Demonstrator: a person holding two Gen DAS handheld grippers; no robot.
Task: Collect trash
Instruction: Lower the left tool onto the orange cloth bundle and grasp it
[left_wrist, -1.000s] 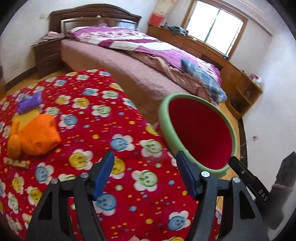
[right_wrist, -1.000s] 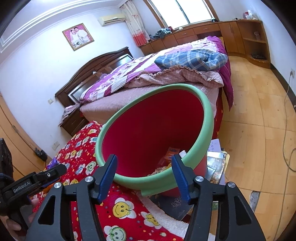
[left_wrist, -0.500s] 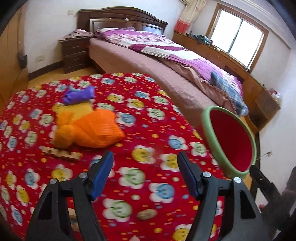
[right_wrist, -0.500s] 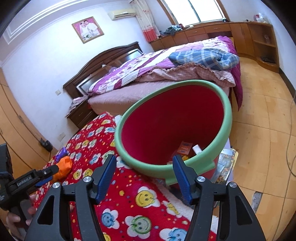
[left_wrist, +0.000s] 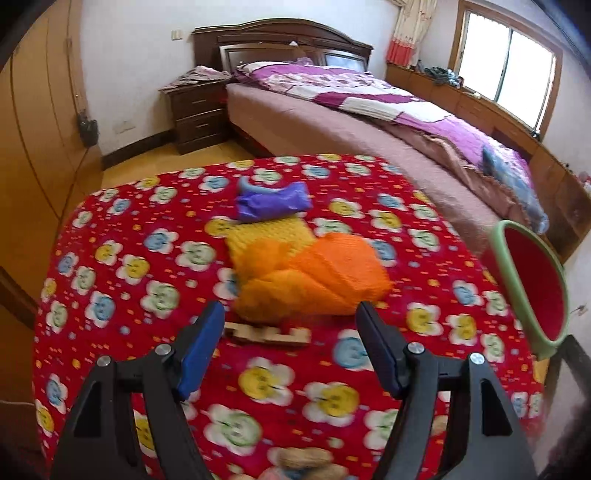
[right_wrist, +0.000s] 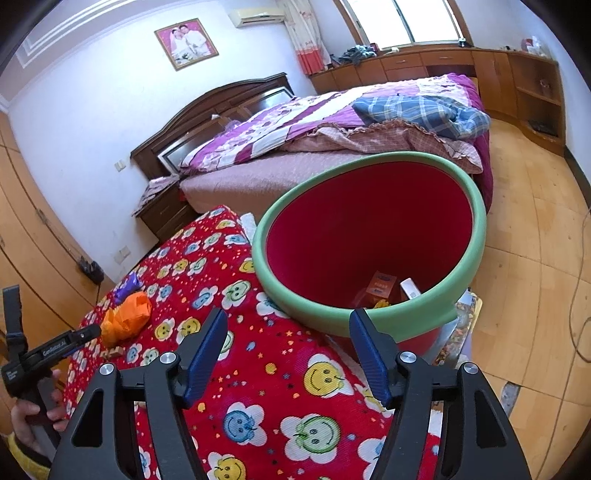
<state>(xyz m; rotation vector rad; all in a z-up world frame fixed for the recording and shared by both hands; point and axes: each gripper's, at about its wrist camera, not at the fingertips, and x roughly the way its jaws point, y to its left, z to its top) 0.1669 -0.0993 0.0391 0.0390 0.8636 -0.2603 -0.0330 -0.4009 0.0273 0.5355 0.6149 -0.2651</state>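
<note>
Behind our red blanket stood a bed; left gripper read "GenRobot.AI", released; right gripper was opening, empty, near the bin.

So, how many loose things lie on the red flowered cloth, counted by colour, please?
Orange mesh bag: 1
Yellow knitted piece: 1
Purple bag: 1
Pale wooden piece: 1
Tan peanut-like bits at the near edge: cannot count
Total: 4 clear things
</note>
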